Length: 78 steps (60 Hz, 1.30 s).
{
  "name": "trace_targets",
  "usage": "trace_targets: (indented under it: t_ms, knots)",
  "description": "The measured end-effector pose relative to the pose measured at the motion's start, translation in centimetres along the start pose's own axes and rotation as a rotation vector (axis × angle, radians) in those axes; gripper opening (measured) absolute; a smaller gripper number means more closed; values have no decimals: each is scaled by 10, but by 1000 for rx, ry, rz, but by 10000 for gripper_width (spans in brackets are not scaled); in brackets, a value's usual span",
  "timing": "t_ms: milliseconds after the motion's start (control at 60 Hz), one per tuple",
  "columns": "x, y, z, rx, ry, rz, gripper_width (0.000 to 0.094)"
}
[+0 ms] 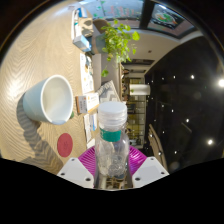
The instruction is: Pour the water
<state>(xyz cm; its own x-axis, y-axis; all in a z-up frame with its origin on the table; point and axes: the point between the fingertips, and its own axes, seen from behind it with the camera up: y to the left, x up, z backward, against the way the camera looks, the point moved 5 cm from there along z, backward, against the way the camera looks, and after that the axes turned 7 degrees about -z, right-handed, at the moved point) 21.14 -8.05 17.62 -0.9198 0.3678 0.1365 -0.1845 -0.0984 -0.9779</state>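
Note:
My gripper [113, 160] is shut on a clear plastic water bottle [112, 140] with a teal neck ring and a clear cap. The bottle stands between the purple pads [88, 158], and both pads press against its sides. The view is rolled, so the bottle is held tilted over relative to the room. A white cup [50, 99] with a handle sits on the light wooden table [35, 50], to the left of the bottle and beyond the fingers. I cannot tell how much water is in the bottle.
A red round coaster [65, 145] lies on the table just below the cup. A green potted plant [118, 42] stands further off behind the bottle. Dark cabinets [185, 85] and a white jar [140, 90] fill the right side.

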Motion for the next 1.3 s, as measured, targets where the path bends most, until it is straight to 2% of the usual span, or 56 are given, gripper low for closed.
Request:
trace_targets:
  t_ms: [200,483,583,783,983,1300]
  knots:
    - [4,23,-14,-13,-6,422,379]
    - [14,11,-13,-13,-48,485,381]
    - [20,4,-9,33,-63,310,380]
    - [27,-33,-3,172,-120,-322,381]
    - [15,-21,-29,379,-123,-858,384]
    - [-23,62,-74,564,-23,-1238,387]
